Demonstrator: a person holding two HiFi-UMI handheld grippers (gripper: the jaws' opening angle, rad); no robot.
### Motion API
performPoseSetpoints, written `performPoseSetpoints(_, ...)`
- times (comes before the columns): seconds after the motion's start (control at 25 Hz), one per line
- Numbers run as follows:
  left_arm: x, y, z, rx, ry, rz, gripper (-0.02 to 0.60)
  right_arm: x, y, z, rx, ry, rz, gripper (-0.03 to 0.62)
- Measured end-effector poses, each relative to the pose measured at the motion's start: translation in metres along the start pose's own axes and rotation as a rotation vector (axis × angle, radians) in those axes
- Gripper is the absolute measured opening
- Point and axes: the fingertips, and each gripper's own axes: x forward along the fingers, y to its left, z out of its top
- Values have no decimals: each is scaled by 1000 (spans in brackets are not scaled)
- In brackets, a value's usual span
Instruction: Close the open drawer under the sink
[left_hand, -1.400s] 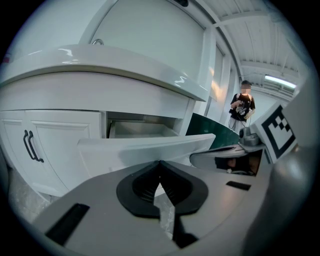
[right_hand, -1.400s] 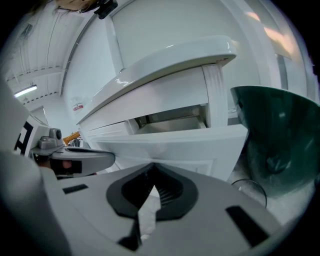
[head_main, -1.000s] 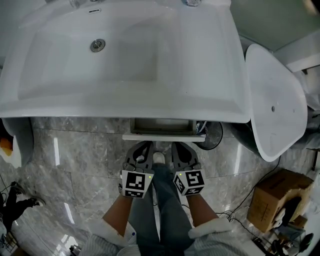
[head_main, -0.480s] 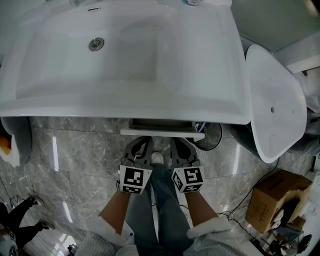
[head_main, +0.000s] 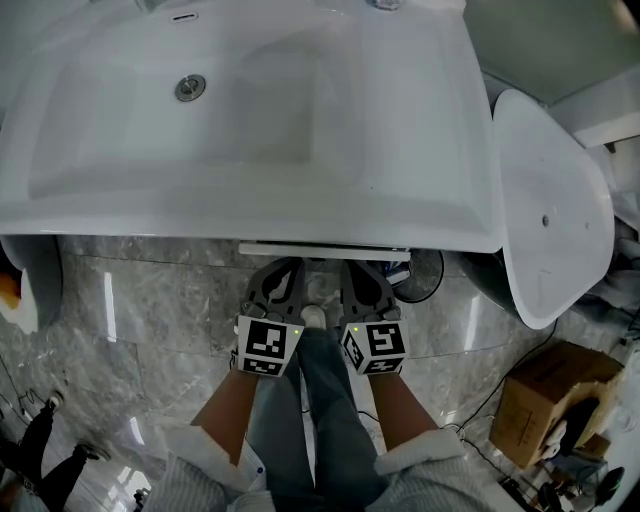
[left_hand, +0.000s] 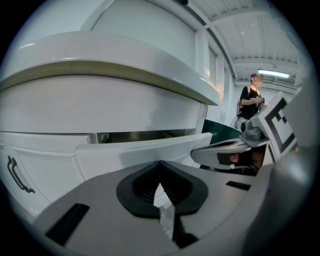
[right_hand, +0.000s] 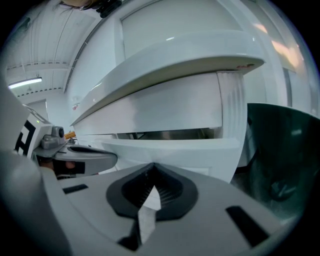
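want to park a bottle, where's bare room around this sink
The sink bowl is bare all round the drain, as is its flat rim right of the bowl. The grey floor left of the left tool is open. Crowded: the left tool and the right tool at the drawer front, and the cardboard box at the floor's right.

We log bright, even overhead light in the head view. White glare streaks lie on the polished floor (head_main: 110, 300), and there is shadow beneath the sink (head_main: 250, 120). Both gripper views bow strongly toward black corners. A ceiling lamp (left_hand: 272, 73) glows, and the nearest surfaces are soft.
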Motion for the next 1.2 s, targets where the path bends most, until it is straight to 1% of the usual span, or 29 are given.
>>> performPoseSetpoints(0.4, 22, 13, 11, 38, -19, 3, 15, 22, -10, 13, -34, -31, 3, 9)
performPoseSetpoints(0.48, 24, 14, 10, 41, -13, 0, 15, 25, -12, 10, -32, -23, -3, 9)
performPoseSetpoints(0.64, 28, 16, 12, 56, -4, -9, 15, 33, -22, 5, -12, 8, -41, 9)
performPoseSetpoints(0.76, 30, 20, 17, 53, -10, -7, 15, 38, -23, 9, -18, 2, -35, 9)
performPoseSetpoints(0.96, 34, 20, 19, 85, -7, -25, 15, 41, -25, 11, -26, 4, -32, 9)
performPoseSetpoints(1.08, 35, 20, 15, 82, -2, -19, 15, 42, -25, 11, -27, 7, -30, 9)
performPoseSetpoints(1.2, 32, 18, 21, 51, -18, -10, 15, 41, -22, 11, -28, 8, -22, 9)
